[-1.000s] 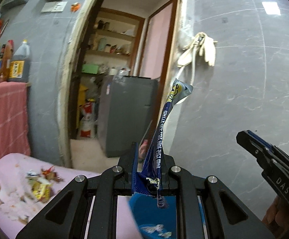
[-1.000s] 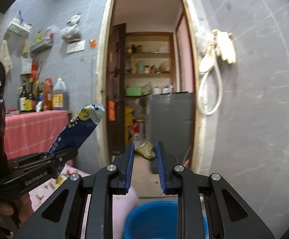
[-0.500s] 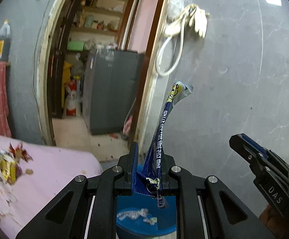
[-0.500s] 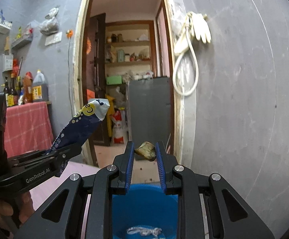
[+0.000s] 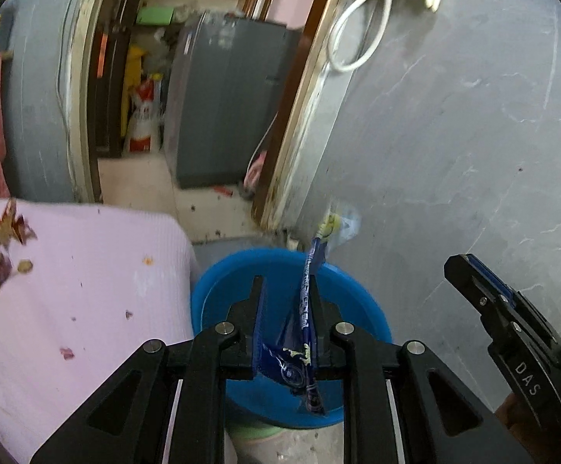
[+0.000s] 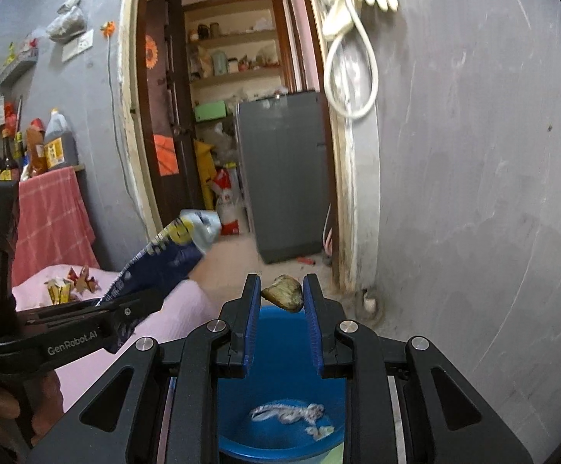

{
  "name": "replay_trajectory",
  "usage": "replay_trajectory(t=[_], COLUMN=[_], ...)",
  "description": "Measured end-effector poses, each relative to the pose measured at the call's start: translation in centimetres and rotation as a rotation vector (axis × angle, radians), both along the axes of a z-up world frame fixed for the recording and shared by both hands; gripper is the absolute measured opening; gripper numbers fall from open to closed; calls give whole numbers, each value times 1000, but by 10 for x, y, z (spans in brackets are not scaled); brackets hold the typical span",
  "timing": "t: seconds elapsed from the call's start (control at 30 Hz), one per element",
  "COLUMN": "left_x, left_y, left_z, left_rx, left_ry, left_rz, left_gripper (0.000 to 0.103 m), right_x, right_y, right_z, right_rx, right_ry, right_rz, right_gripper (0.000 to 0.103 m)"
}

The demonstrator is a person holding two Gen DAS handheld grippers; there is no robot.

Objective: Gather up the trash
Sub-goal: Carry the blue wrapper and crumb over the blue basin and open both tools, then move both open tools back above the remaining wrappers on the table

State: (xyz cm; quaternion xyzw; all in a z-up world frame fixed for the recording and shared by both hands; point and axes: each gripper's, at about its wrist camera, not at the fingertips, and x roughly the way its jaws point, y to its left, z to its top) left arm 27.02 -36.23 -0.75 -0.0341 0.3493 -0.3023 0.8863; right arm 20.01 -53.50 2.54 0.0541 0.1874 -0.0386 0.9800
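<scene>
Since a second ago, both grippers are being tilted down over the blue bucket [image 5: 357, 297], which is now being seen beside the pink cloth [image 5: 87, 290]. A blue wrapper [image 5: 305, 332] is being let go by the left gripper [image 5: 288, 297], its jaws parted. A brown scrap [image 6: 283, 292] is being pinched by the right gripper [image 6: 282, 290]; release over the bucket is being called for next.

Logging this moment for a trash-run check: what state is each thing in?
Left tongs: open, blue wrapper leaning on the right finger.
Right tongs: shut on brown scrap.
Blue bucket: open-topped, white scraps inside.
Pink cloth: littered with crumbs.
Door: open.
</scene>
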Motion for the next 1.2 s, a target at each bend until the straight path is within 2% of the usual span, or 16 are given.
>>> replay_trajectory(t=[0.1,0.23,0.33,0.43,0.63,0.67,0.7,0.8,0.93,1.03,1.2], left_x=[6,10,7,2,-12,-13,-16,-26,-39,-52,-69], left_y=[1,8,17,31,73,82,92,121,153,176,204], left_z=[-10,-13,-7,3,36,42,48,66,89,102,114], left_rx=[9,10,5,-12,-36,-38,-42,-56,-51,-45,-21], left_ry=[39,59,42,7,-100,-118,-140,-207,-286,-335,-398], left_rz=[6,19,38,67,141,157,174,229,286,319,359], left_gripper=[22,23,31,38,65,74,82,93,100,101,101], right_x=[9,14,13,11,1,-1,-3,-11,-18,-23,-28], right_y=[-1,-2,0,4,22,26,30,43,63,77,107], right_z=[-10,-15,-14,-10,13,18,23,40,57,67,81], right_rx=[12,24,23,11,-11,-13,-14,-8,-10,2,3], right_ry=[33,51,50,33,-43,-58,-74,-138,-192,-236,-294], right_rz=[-1,-1,0,1,7,8,9,16,34,51,91], right_gripper=[28,31,32,37,52,57,65,79,89,103,103])
